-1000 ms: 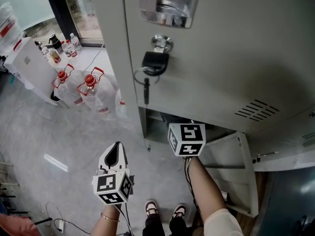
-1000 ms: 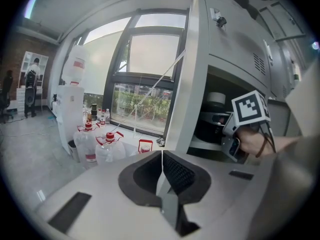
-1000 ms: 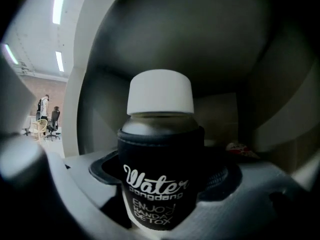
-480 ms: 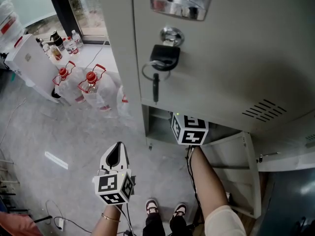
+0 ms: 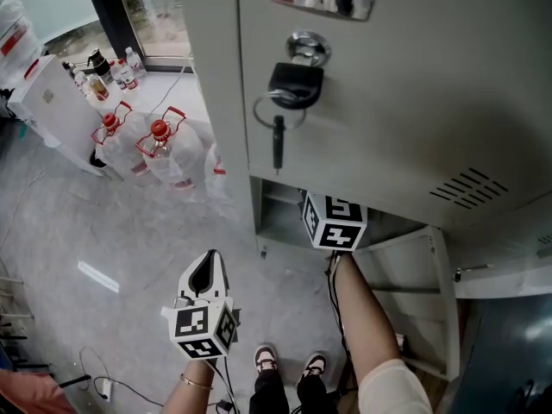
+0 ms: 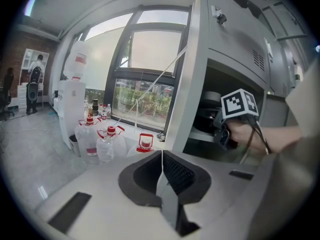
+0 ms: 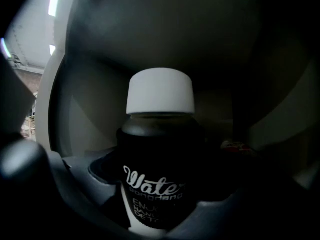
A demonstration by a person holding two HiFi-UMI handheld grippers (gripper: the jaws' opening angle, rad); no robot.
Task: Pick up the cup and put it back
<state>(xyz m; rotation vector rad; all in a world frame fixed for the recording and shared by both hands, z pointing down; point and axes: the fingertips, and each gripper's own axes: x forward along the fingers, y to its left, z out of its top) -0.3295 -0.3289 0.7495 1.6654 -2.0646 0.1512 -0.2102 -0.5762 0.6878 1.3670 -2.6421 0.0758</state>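
Black, white-lidded, white-lettered cup (image 7: 160, 154) sits seemingly clasped by right hand-held gripper (image 7: 159, 194); left hand-held gripper (image 6: 161, 169) clenched empty.

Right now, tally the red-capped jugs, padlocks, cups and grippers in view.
Jugs: 3
Padlock: 1
Cup: 1
Grippers, left and right: 2
Total: 7

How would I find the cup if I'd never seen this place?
Find the tall grey locker with a key dangling from its lock, then look into the open compartment underneath. Between the right gripper's jaws is the cup: black, white lid, white "Water" lettering, unlike the clear red-capped bottles on the floor.
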